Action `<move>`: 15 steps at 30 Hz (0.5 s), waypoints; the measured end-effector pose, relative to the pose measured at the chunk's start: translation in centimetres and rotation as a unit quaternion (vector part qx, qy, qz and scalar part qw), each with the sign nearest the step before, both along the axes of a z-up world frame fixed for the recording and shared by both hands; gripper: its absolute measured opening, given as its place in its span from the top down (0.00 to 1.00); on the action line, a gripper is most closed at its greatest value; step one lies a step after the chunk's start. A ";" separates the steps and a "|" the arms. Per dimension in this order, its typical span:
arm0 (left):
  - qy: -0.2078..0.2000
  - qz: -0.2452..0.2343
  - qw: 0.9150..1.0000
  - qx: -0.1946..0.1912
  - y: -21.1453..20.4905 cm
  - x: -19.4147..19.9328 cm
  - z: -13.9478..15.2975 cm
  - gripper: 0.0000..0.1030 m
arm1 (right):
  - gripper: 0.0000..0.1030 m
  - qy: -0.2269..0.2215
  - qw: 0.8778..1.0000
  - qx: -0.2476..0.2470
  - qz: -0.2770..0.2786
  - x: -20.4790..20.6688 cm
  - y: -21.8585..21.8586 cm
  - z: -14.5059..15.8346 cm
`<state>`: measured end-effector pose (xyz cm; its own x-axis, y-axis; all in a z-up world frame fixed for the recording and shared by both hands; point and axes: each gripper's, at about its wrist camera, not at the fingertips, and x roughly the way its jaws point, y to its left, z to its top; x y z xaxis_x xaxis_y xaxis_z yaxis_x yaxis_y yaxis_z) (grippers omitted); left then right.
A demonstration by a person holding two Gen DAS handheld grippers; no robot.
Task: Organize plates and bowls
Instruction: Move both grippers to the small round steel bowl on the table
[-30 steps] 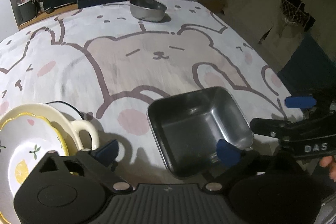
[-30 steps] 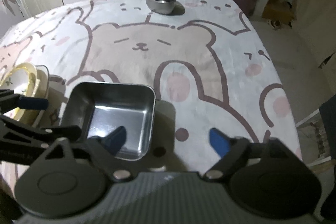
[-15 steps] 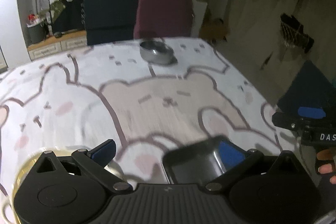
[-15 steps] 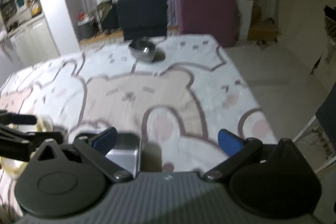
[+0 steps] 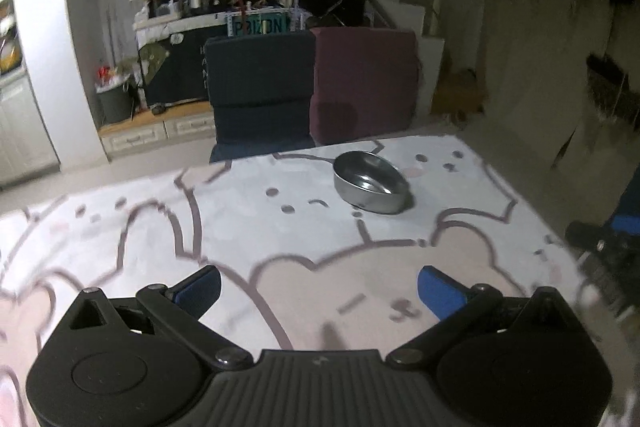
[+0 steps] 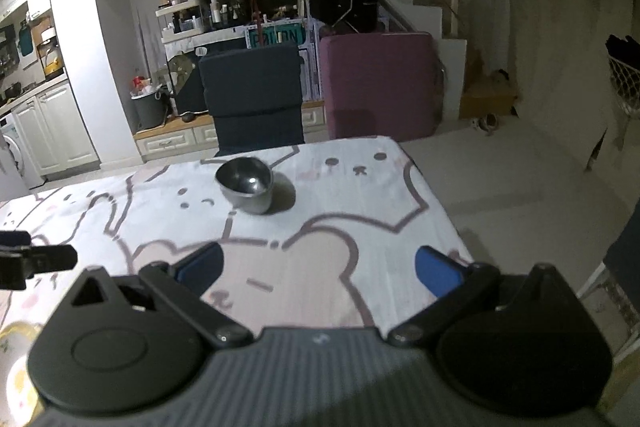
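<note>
A round steel bowl (image 5: 370, 182) stands near the far edge of the table, on the bear-print cloth (image 5: 280, 239); it also shows in the right wrist view (image 6: 245, 183). My left gripper (image 5: 320, 287) is open and empty, raised above the cloth and well short of the bowl. My right gripper (image 6: 320, 267) is open and empty too, beside the left one. A bit of the yellow-rimmed plate (image 6: 12, 379) shows at the lower left of the right wrist view. The square steel tray is out of view.
A dark blue chair (image 6: 254, 99) and a maroon chair (image 6: 380, 83) stand behind the table's far edge. The table's right edge (image 6: 436, 203) drops to the floor. The left gripper's finger (image 6: 36, 259) shows at the right wrist view's left side.
Both grippers have lifted and tilted up from the square tray and the plates. The tray and most of the plates have dropped out of view; the round bowl is now ahead.
</note>
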<state>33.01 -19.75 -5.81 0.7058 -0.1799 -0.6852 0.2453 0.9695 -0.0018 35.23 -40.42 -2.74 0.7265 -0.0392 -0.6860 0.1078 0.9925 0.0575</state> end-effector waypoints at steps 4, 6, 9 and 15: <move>0.006 -0.031 1.000 0.002 -0.8 3.7 -1.1 0.00 | 0.00 0.006 1.000 0.001 -0.002 3.4 -0.8 -1.5; -0.004 -0.032 0.999 -0.006 -1.2 5.6 -1.6 0.00 | 0.00 0.012 1.000 -0.002 -0.002 5.2 -1.1 -2.4; -0.008 -0.054 0.998 -0.010 -2.2 8.8 -2.4 0.00 | 0.00 0.020 1.000 -0.005 0.001 8.4 -1.7 -3.8; 0.008 -0.077 0.997 -0.030 -3.8 15.2 -4.0 0.03 | 0.00 0.021 1.000 0.013 0.012 14.4 -2.2 -7.1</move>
<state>48.26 -23.54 -9.78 0.6563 -0.3254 -0.6807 0.3903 0.9185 -0.0627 49.63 -42.65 -9.80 0.6977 -0.0041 -0.7164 0.0872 0.9930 0.0793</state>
